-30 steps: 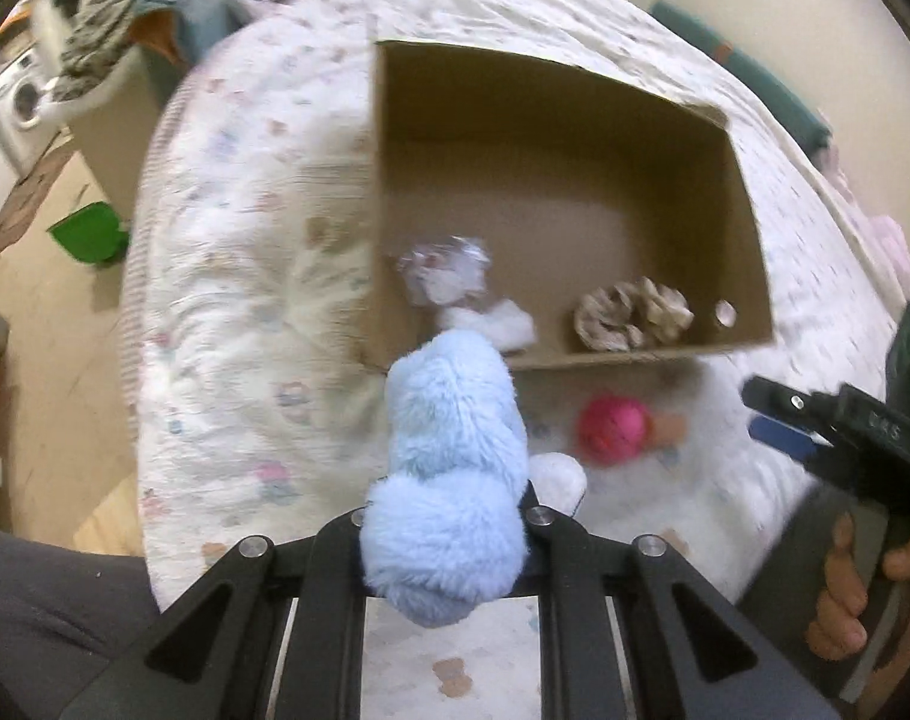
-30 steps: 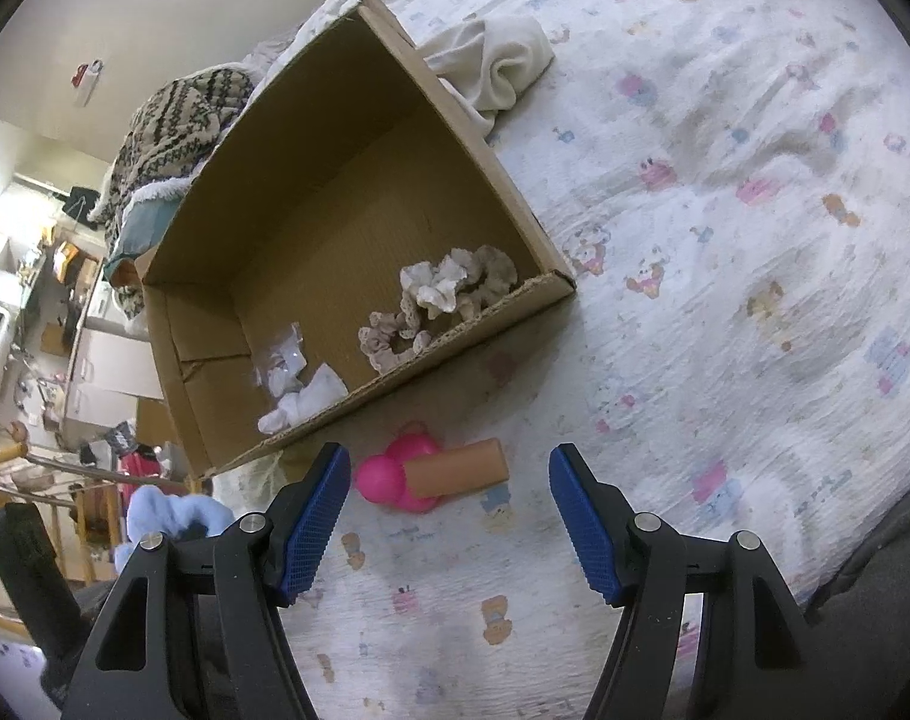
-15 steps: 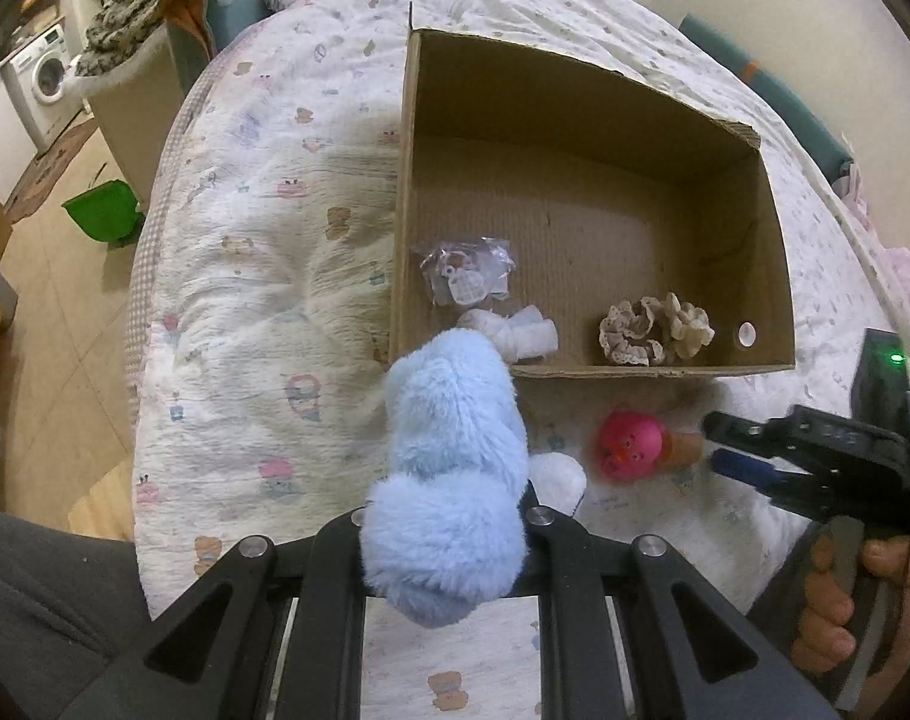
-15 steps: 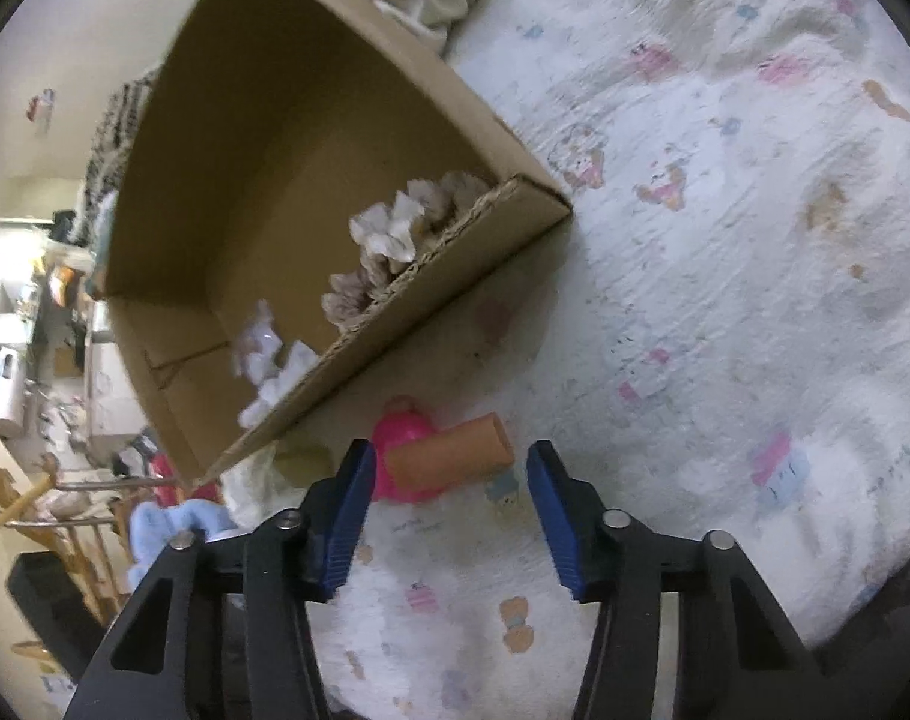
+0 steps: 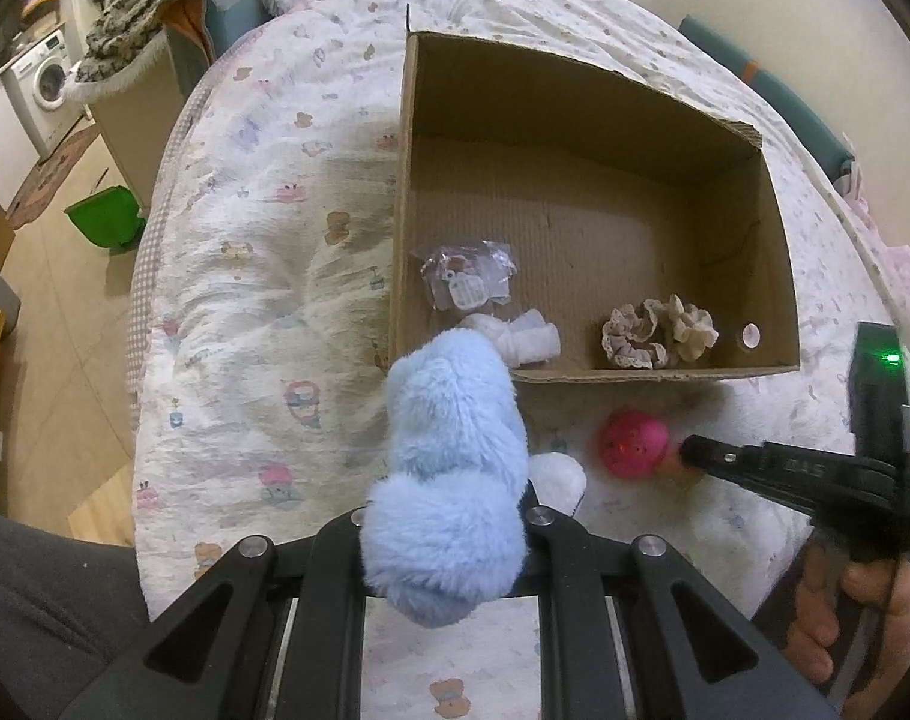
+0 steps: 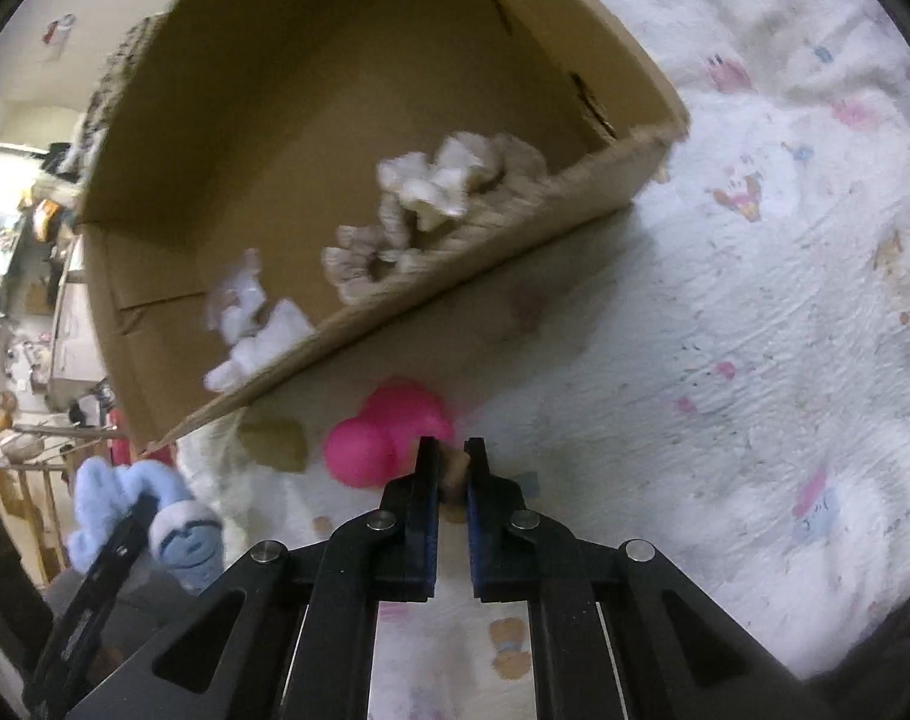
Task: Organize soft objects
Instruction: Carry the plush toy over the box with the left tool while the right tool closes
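My left gripper (image 5: pixel 452 519) is shut on a fluffy light blue plush toy (image 5: pixel 455 456), held above the bed just before the near left corner of the open cardboard box (image 5: pixel 773 228). The toy also shows in the right wrist view (image 6: pixel 155 516). My right gripper (image 6: pixel 452 462) is shut on the tan stem of a pink toy (image 6: pixel 389 438) that lies on the bedspread in front of the box; the pink toy (image 5: pixel 632 443) and right gripper (image 5: pixel 701 450) also show in the left wrist view.
The box holds a clear plastic packet (image 5: pixel 464 282), a white rolled cloth (image 5: pixel 527 339) and beige lace scrunchies (image 5: pixel 656 330). A white soft piece (image 5: pixel 557 477) lies by the blue toy. A green bin (image 5: pixel 104 219) stands on the floor left of the bed.
My right gripper has moved forward and closed on the pink toy's tan stem. My left gripper has drawn back slightly from the box, still holding the blue plush.
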Demonstrator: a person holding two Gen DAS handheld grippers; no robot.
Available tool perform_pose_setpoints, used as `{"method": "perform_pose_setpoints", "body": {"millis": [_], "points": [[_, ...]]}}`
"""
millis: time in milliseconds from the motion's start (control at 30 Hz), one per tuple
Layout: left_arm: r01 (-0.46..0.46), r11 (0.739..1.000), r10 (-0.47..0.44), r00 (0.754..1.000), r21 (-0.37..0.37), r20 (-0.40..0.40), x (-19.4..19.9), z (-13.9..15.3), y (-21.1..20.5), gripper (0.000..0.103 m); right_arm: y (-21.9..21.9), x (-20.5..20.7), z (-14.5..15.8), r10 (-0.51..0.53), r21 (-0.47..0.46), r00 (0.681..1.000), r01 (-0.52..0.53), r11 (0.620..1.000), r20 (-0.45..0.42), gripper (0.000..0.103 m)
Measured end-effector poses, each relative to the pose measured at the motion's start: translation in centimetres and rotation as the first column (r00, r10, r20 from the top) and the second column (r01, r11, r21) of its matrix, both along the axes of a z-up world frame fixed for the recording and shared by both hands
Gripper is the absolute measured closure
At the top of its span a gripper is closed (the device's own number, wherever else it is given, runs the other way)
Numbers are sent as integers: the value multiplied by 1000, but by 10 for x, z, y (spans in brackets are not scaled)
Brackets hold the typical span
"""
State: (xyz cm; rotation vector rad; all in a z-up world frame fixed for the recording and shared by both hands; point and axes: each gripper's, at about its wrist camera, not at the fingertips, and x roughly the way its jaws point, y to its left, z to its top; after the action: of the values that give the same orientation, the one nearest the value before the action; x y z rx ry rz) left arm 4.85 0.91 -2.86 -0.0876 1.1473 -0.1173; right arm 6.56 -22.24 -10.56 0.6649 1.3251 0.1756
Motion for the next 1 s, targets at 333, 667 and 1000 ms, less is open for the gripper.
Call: {"method": "perform_pose_setpoints", "body": {"millis": [333, 667, 1000], "points": [[-30, 1000, 30, 999, -4, 22, -2, 5, 8, 89, -21, -30, 51, -30, 21, 989, 28, 999, 144, 94], [-60, 998, 59, 991, 0, 120, -11, 29, 18, 89, -52, -57, 111, -68, 94, 922, 35, 995, 381, 94], [-51, 999, 53, 976, -13, 211, 4, 72, 19, 89, -59, -38, 150, -73, 100, 868, 27, 995, 492, 94]]}}
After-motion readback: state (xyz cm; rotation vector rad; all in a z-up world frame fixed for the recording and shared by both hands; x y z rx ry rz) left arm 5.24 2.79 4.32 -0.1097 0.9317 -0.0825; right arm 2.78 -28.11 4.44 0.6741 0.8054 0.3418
